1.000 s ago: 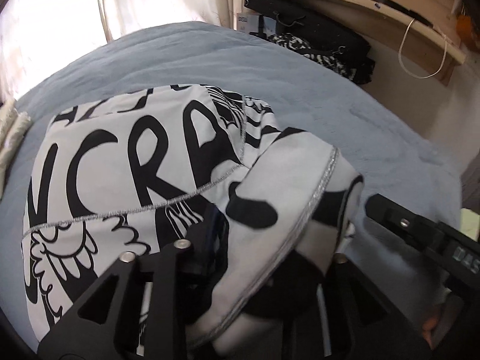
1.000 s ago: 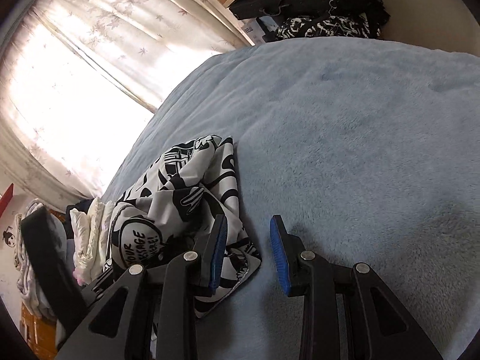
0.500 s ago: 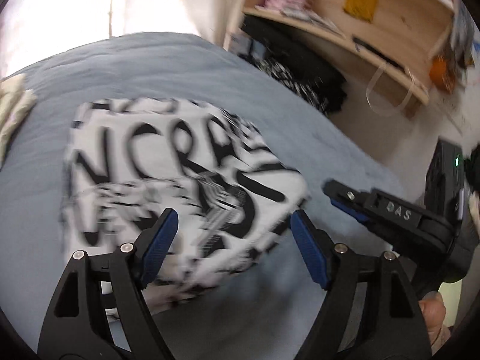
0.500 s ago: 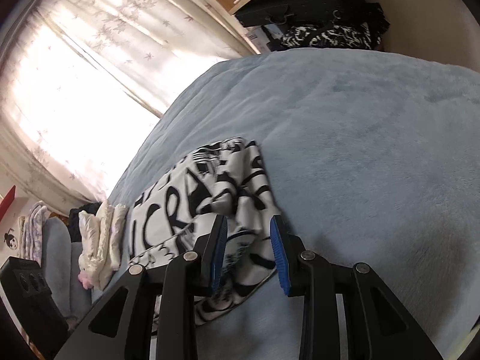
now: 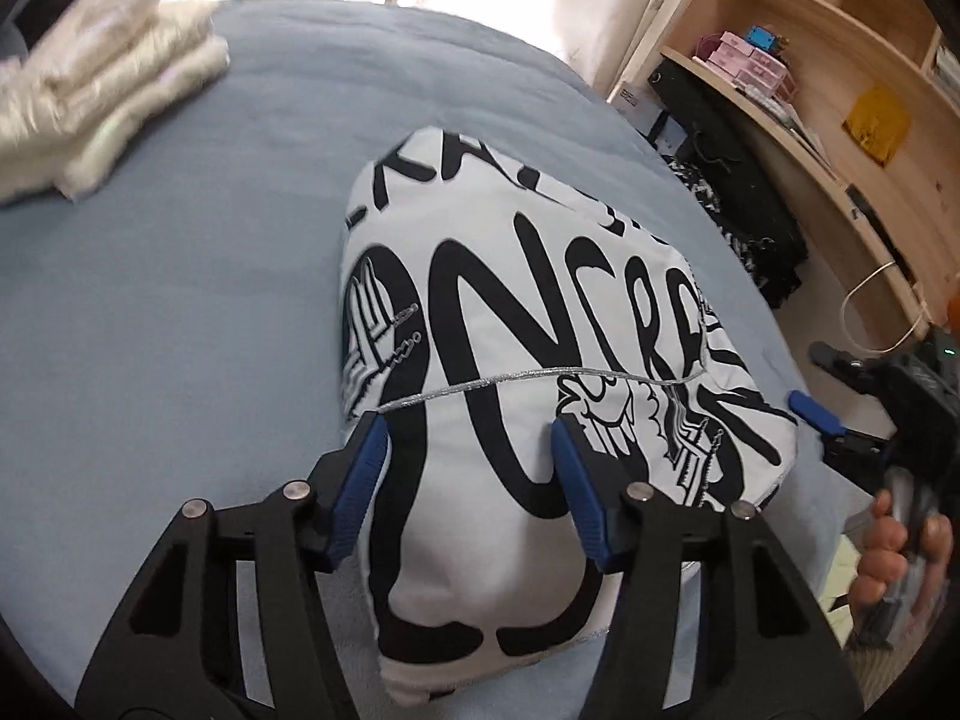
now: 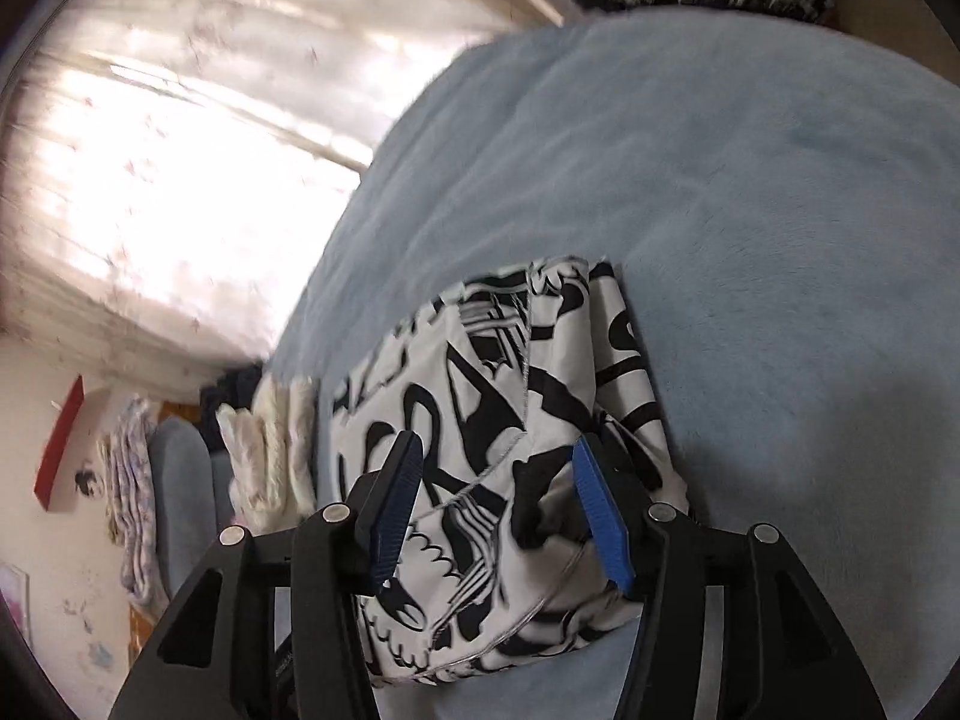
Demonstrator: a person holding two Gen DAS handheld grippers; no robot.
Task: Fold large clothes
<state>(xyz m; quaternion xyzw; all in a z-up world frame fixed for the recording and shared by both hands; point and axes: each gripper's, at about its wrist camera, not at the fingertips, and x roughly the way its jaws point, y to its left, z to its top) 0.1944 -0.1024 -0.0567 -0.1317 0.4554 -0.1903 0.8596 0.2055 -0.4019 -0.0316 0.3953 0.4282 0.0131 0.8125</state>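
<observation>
Blue-grey plush bed cover (image 5: 180,276) is spread across most of both views. White garment w/ bold black lettering & silver stitched seams (image 5: 540,372) is laid on it as a folded, roughly rectangular bundle, approx. mid-bed; same bundle (image 6: 498,450) is seen from the other side in the right wrist view, edges less tidy there. Light wooden curved shelf unit (image 5: 840,90) is seen past the far bed edge, w/ dark clothes piled beneath. Stack of cream fluffy folded fabric (image 5: 90,96) is placed on the cover, well apart from the garment.

Left gripper (image 5: 471,468) is held over the near end of the bundle; blue-padded fingers are spread wide, nothing clamped. Contact w/ fabric can't be confirmed. Right gripper (image 6: 498,504) is positioned over the bundle's near edge from its side, jaws likewise spread wide w/ fabric seen in the gap, not pinched. In the left wrist view the right gripper is also visible just beside the garment's right corner, person's hand (image 5: 894,546) wrapped on its handle.
</observation>
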